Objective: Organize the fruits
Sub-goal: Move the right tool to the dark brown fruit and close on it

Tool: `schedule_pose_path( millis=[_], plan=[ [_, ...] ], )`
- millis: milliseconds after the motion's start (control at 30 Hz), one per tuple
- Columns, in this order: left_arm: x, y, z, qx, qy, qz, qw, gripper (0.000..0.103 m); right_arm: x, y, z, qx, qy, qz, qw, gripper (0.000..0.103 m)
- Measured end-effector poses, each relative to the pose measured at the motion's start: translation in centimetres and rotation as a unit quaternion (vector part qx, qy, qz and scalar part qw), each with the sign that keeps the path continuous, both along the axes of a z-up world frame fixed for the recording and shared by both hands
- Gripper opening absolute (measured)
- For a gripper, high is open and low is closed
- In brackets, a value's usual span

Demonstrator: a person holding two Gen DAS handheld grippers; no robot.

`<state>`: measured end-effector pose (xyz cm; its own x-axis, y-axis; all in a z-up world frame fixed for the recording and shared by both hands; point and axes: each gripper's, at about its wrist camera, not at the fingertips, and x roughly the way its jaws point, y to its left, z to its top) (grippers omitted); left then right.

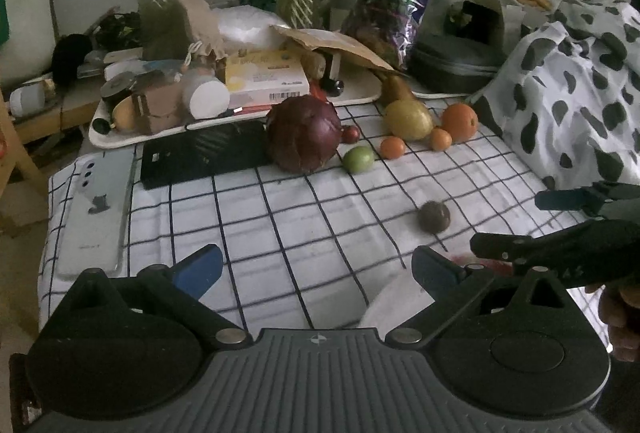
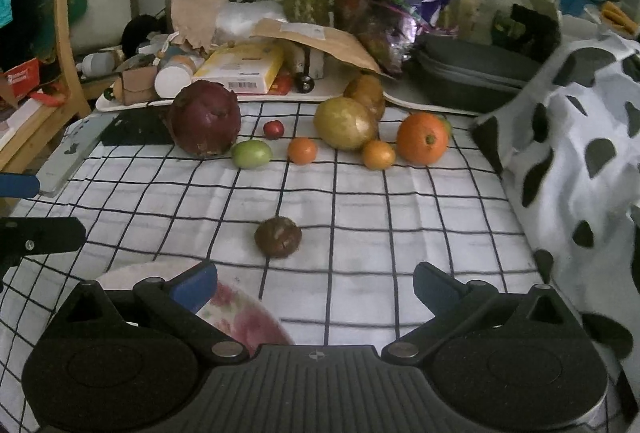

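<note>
A counter covered with a white cloth checked in thin black lines (image 2: 360, 201) fills both wrist views. Along its far edge sits a row of produce. From the left end: a large round dark red cabbage (image 2: 205, 123), a small green tomato-like fruit (image 2: 252, 154) just beside it, a tiny red round fruit (image 2: 273, 129) slightly behind, a small orange citrus (image 2: 302, 150), a big yellow-green oval fruit (image 2: 345, 128), a second small orange citrus (image 2: 378, 154) touching it, and a large orange (image 2: 422, 138) nearest the right edge. A brownish pear-shaped fruit (image 2: 366, 93) lies behind the yellow one.

Well apart from that row, near the middle of the counter, a lone dark brown wrinkled round fruit (image 2: 278, 237) rests on the cloth, ahead of the right hand-held gripper (image 2: 316, 287). That gripper's blue-tipped fingers are spread wide and hold nothing. Under its left finger lies a white plate with a pink floral pattern (image 2: 248, 317), at the near edge.

The left hand-held gripper (image 1: 316, 267) is likewise spread wide and empty, above the cloth at the near edge; the plate's rim shows by its right finger.

A pale smartphone (image 1: 96, 209) and a flat black rectangular case (image 1: 204, 155) lie at the far left corner. A black-spotted white fabric (image 2: 580, 137) is heaped along the right edge. Behind the far edge, a white tray (image 1: 120, 141) holds boxes and jars.
</note>
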<state>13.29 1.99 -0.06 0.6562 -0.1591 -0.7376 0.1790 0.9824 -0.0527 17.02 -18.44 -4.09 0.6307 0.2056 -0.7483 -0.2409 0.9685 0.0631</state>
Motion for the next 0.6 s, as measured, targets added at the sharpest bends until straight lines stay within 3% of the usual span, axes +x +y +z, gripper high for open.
schedule_pose_path(
  millis=[233, 300, 433, 600],
  plan=[
    [2.3, -0.2, -0.2, 0.007, 0.004, -0.014, 0.9999, 0.102, 2.7, 0.5, -0.8, 0.015, 0.008, 0.022, 1.0, 0.103],
    [3.0, -0.1, -0.3, 0.009, 0.005, -0.017, 0.9998, 0.102, 3.4, 0.7, -1.1, 0.019, 0.015, 0.032, 0.999, 0.09],
    [4.3, 0.0, -0.4, 0.008, 0.007, -0.018, 0.9998, 0.102, 4.5, 1.5, -2.1, 0.021, 0.036, 0.054, 0.998, 0.077],
    [5.4, 0.1, -0.8, 0.004, 0.008, -0.018, 0.9998, 0.102, 5.4, 2.5, -3.1, 0.014, 0.058, 0.077, 0.995, 0.047]
  ],
)
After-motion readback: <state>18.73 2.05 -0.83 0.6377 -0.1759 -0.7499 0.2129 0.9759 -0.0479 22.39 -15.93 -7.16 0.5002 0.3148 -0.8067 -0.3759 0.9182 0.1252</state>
